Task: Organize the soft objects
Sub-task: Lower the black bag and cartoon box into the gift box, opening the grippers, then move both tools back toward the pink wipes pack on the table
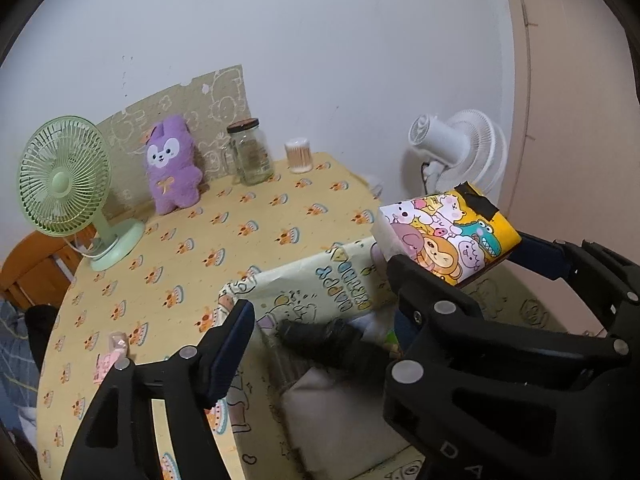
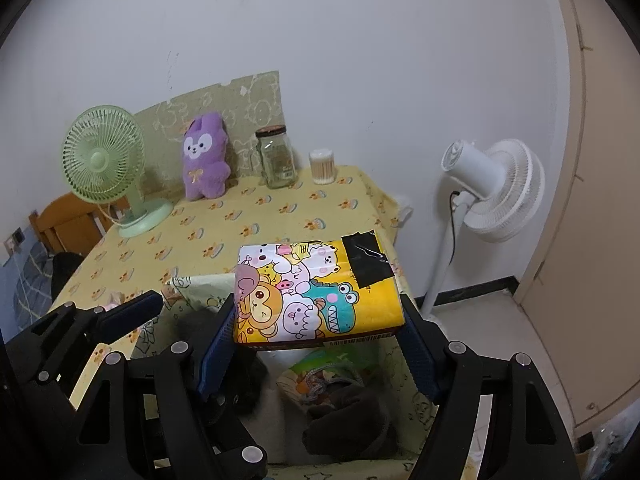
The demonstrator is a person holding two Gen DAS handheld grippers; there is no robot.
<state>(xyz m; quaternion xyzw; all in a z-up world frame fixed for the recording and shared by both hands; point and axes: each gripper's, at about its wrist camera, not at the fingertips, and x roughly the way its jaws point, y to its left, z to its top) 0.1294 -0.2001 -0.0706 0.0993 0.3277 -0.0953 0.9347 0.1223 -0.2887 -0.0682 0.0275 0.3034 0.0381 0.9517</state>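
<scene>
Tissue pack (image 2: 316, 292), cartoon-printed: we clamp it in our right gripper (image 2: 320, 320) above the storage box (image 1: 320, 292); left gripper (image 1: 320, 320) spread, empty, beside the pack.

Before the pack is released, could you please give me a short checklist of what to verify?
1. Right claw grips the yellow cartoon-printed tissue pack: ok, pads press both sides.
2. Pack hangs over the open cream patterned fabric box: ok.
3. Room beneath: cannot tell; dark soft items already lie inside.
4. Left claw open and empty: ok.
5. Purple plush toy stowed: not ok, it is on the yellow-clothed table.
</scene>
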